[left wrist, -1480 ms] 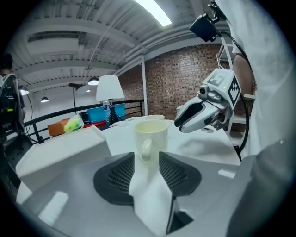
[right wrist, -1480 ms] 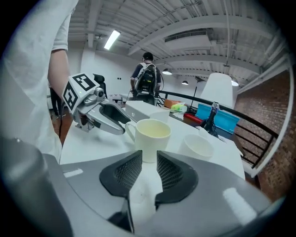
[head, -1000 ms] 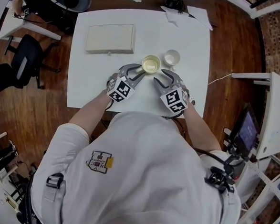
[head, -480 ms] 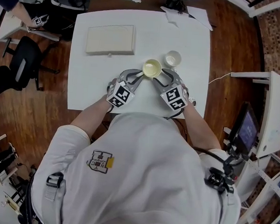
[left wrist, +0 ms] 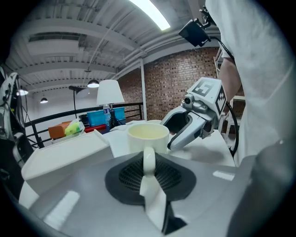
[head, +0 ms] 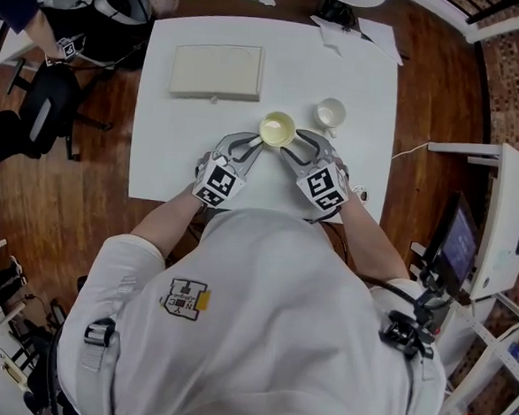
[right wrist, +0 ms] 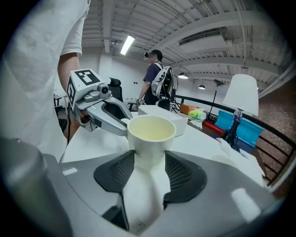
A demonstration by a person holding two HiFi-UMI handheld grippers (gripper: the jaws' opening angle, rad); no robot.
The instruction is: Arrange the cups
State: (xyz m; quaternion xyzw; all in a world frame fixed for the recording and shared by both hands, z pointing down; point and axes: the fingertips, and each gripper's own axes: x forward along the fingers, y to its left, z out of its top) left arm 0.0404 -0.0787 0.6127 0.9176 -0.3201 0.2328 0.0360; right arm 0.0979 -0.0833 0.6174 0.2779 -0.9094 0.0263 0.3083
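Your left gripper has just been closing, and its jaws are now narrow, pinched on the handle of the cream cup; a second ago those jaws stood wide beside the cup with nothing in them; so the change that matters is that you now have the cup by its handle. Your right gripper keeps its jaws wide, much as before, with the cup's lower body standing between their tips; the pads flank it closely but do not visibly squeeze it, so read that side as a steadying guard and not a hold. The cup itself sits between your two grippers, near the middle of the white table, towards its near edge; compared with a second ago it lies further left of the small white cup, which stands alone to the far right, so the gap between the two cups has grown. Whether the cream cup is clear of the tabletop, no view settles. The flat cream box at the far left looks untouched. In my judgement the grasp is done and the placing is what remains; a handle pinch lets the cup swing, so move it gently.
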